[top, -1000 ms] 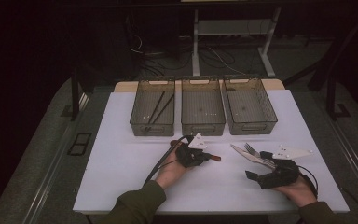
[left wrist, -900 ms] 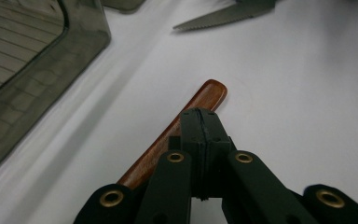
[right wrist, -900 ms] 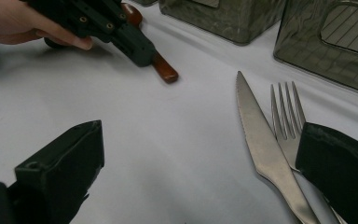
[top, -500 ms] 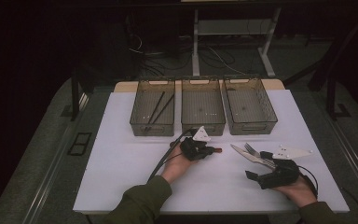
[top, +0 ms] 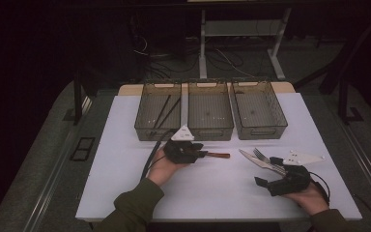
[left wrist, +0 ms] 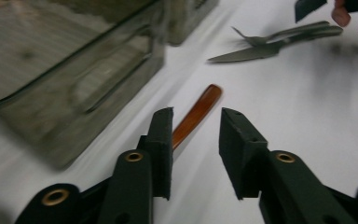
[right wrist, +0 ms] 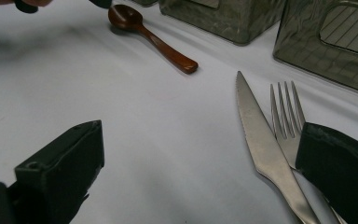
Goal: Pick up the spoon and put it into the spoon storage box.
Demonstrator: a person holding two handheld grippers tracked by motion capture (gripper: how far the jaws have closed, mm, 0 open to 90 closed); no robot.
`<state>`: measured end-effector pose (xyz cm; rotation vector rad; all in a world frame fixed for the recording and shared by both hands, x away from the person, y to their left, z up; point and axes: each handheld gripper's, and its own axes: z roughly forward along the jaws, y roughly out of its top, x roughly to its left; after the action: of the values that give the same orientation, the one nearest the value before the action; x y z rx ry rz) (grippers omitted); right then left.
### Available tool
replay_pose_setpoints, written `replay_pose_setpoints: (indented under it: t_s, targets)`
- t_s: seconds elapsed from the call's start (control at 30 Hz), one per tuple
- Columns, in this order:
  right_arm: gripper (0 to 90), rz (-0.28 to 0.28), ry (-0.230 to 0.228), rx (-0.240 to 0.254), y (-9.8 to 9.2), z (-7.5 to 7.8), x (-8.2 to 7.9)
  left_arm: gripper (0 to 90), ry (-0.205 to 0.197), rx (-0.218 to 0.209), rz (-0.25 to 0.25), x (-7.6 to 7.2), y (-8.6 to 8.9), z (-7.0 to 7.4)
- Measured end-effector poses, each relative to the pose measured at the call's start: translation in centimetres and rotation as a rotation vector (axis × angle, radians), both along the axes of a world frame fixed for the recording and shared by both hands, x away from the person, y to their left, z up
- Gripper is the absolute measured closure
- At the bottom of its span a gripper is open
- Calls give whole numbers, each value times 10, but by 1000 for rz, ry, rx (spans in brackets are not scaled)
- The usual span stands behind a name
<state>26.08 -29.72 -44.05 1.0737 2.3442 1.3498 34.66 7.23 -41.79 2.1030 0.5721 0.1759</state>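
Note:
A brown wooden spoon (top: 217, 155) lies flat on the white table (top: 125, 193), just in front of the middle bin (top: 210, 131). My left gripper (top: 201, 153) hovers over the spoon's bowl end. Its jaws have just been opening. In the left gripper view the spoon's handle (left wrist: 203, 105) runs out between the parted pads of the left gripper (left wrist: 196, 115), untouched by them. My right gripper (top: 268, 172) rests open at the right front, beside a steel knife (top: 251, 158) and fork (top: 264, 156). One jaw of the right gripper (right wrist: 200, 140) lies over the fork (right wrist: 286, 112), next to the knife (right wrist: 261, 149).
Three smoky clear bins stand in a row at the back of the table. The left bin (top: 145, 129) holds dark sticks, and the right bin (top: 261, 131) looks bare. The spoon (right wrist: 158, 44) lies between the two hands. A person's sleeves enter from the front edge.
The left gripper has shifted slightly right and toward the bins, and its jaws have parted. The spoon now lies on the table. The right hand has stayed put.

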Motion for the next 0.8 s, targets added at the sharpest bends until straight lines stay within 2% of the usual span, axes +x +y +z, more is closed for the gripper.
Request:
replay_pose_setpoints:
  t_s: [0.13,0.27,0.47,0.53,0.67,0.73,0.8]
  targets:
    - [6,-2,2,-1,0,0,0,550,9,-9,47,1,21,-1]
    - [6,-4,1,0,0,0,0,479,-7,27,87,4,33,-6]
    - [6,-3,1,-2,0,0,0,463,5,35,109,13,34,-15]
    - [6,-1,1,-2,0,0,0,459,0,70,117,17,33,-21]
    - [6,-2,1,-1,0,0,0,439,9,75,134,20,32,-25]
    - [6,-2,1,-1,0,0,0,436,12,101,129,23,33,-28]
    - [6,-1,-1,-1,0,0,0,432,23,102,133,23,34,-30]
